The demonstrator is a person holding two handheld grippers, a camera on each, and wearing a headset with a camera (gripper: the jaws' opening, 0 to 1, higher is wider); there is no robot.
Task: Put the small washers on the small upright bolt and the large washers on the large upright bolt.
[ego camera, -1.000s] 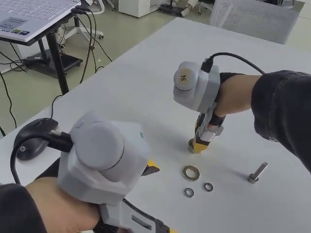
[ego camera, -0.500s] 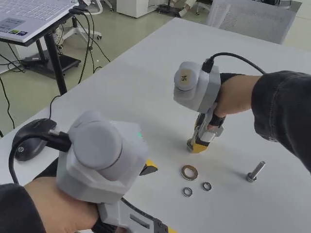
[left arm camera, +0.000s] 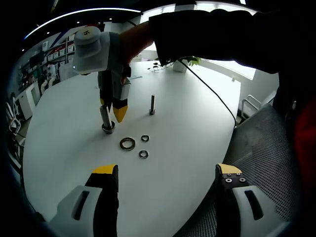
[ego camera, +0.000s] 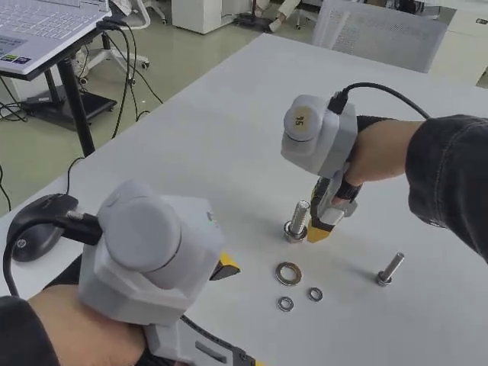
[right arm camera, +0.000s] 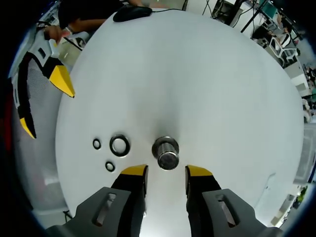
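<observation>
Looks like washers are up next. Got the right gripper (ego camera: 318,231) beside the upright large bolt (ego camera: 297,219) at centre frame, jaws slightly apart, empty. Holding the left gripper (left arm camera: 166,169) lower left, wide open. Probably need to pinch the large washer (ego camera: 288,273) just below and drop it over.

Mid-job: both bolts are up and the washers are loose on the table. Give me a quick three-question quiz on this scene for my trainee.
1. True or false: the left gripper is shut on a washer.
2. How many washers lie loose on the table? A two, B three, C five.
3. Which bolt stands just ahead of the open jaws of the right gripper?
Key: 1 false, its jaws are wide open and empty. 2 B: one large washer and two small washers. 3 the large bolt.
</observation>
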